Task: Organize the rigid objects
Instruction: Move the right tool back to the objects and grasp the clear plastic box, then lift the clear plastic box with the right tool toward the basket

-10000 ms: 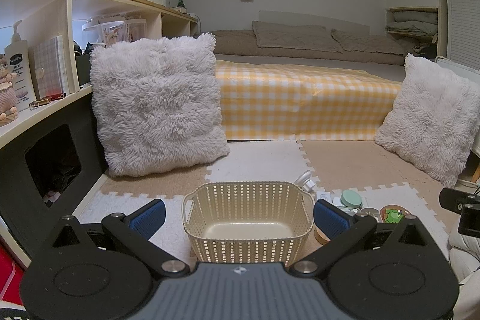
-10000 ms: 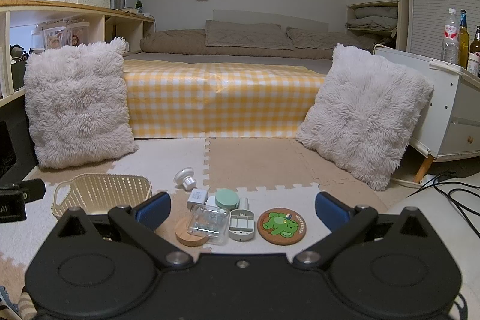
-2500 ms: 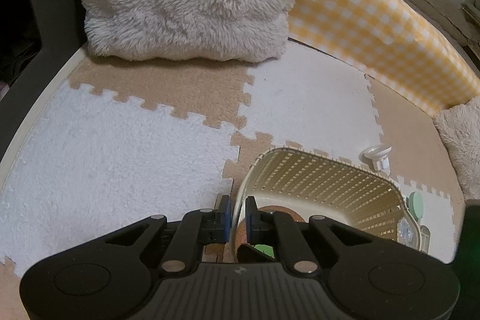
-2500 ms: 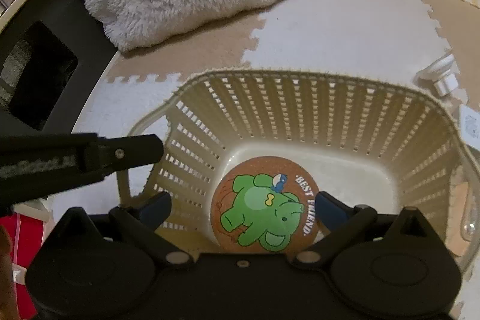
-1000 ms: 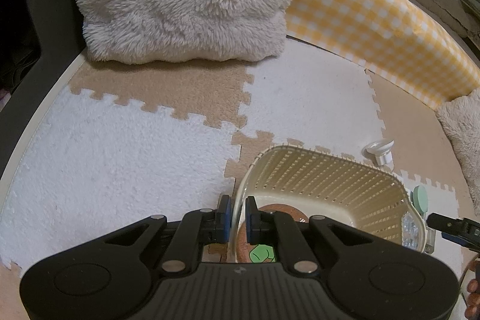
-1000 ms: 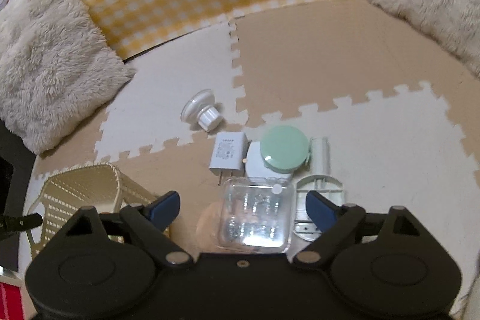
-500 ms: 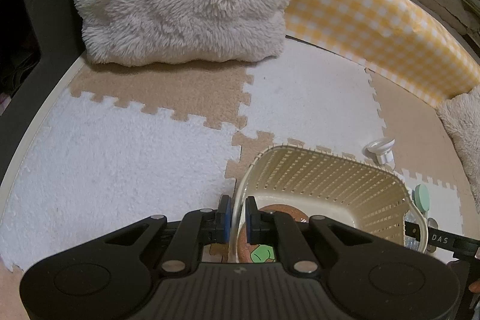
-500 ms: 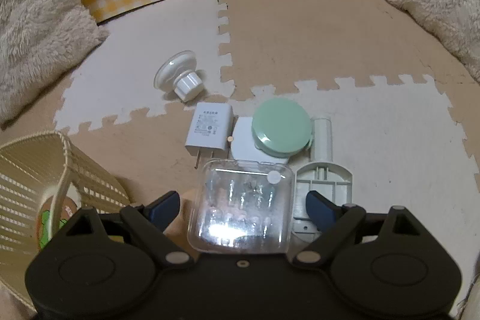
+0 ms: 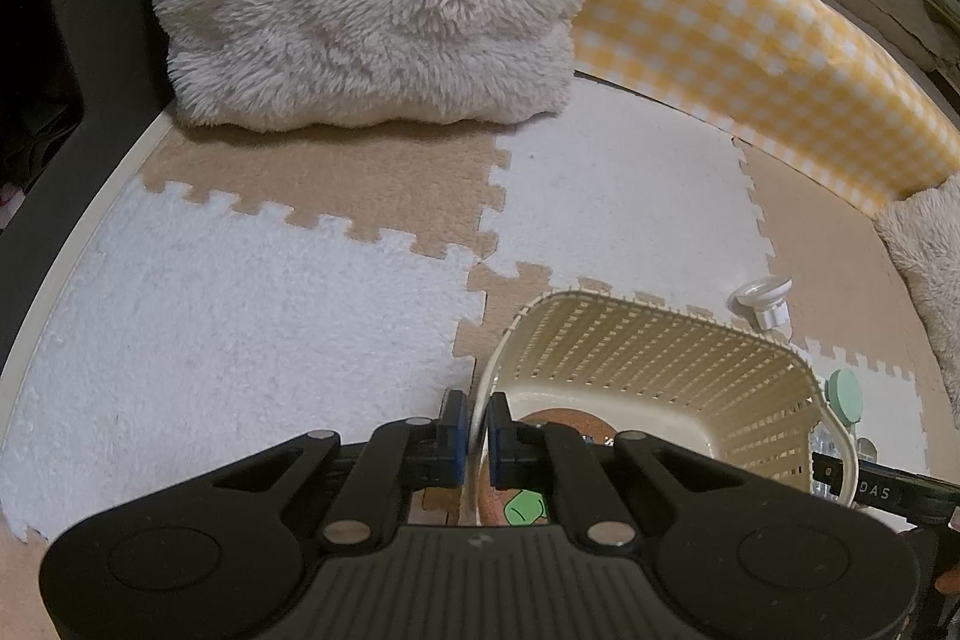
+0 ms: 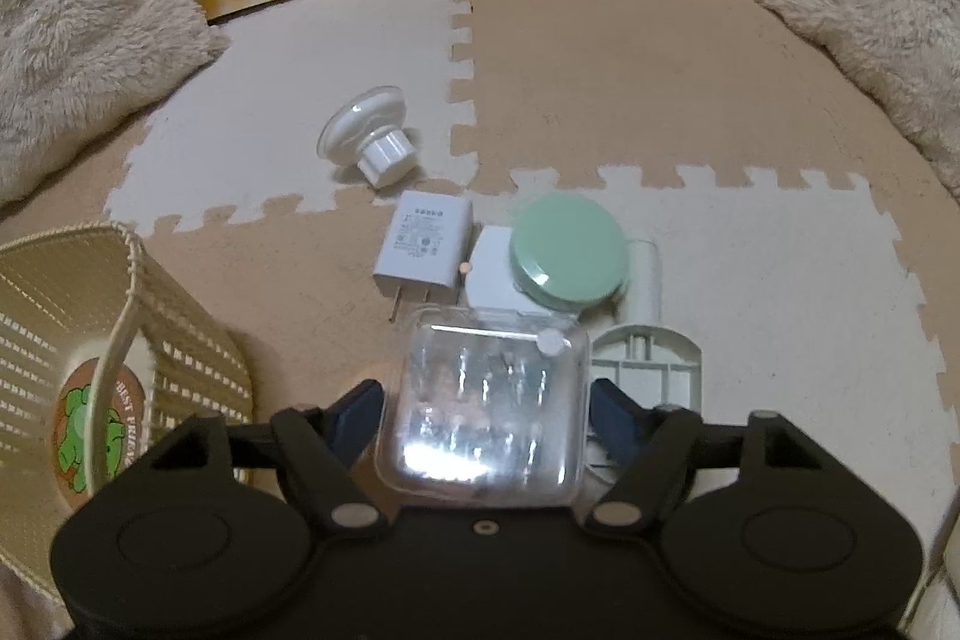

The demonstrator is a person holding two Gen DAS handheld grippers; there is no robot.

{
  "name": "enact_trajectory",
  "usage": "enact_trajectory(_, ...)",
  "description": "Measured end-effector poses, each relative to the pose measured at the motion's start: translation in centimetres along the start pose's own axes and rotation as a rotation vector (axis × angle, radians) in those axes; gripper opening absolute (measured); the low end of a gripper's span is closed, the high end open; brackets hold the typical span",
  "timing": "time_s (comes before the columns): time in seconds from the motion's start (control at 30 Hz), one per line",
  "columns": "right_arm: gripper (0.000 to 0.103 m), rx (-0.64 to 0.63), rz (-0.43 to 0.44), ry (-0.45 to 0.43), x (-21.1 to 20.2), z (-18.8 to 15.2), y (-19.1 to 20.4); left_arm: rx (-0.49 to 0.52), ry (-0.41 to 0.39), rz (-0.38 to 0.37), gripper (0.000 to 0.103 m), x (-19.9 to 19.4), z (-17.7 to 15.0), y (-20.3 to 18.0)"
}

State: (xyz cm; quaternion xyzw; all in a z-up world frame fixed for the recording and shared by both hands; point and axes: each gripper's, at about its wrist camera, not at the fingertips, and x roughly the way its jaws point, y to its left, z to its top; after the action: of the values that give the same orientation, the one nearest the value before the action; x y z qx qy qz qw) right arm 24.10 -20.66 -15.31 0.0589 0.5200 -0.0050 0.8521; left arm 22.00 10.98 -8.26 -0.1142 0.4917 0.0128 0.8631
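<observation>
Clear plastic box sits on the foam floor mat, nearest item in the loose pile, and the right gripper straddles it. Jaws have just been closing, blue pads now right at the box's two sides; can't tell if they actually press yet, so I'd call it a grip in progress, not a hold.

Left gripper is pressed together on the basket rim, one pad inside, one outside. Likely reason: pins the light basket so it doesn't slide or tip when things drop in. The basket leans, its opening tipped toward the pile.

Frog coaster is already in the basket bottom. Still on the mat: white charger just behind the box, green round lid on a white block beside it, grey plastic bracket at the box's right, suction cup hook farther back, apart from the cluster.

Judgement: early in the task, one item stowed. The box is slick and rigid, so it needs a square squeeze or it may pop out.
</observation>
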Motion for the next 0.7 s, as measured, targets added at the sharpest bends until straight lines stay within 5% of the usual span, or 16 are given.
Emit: enact_trajectory(0.7,0.074,0.129,0.083,-0.061,-3.3,0.5,-1.2,0.023,-0.001,0.015,0.006,0.0,-0.1,-0.3)
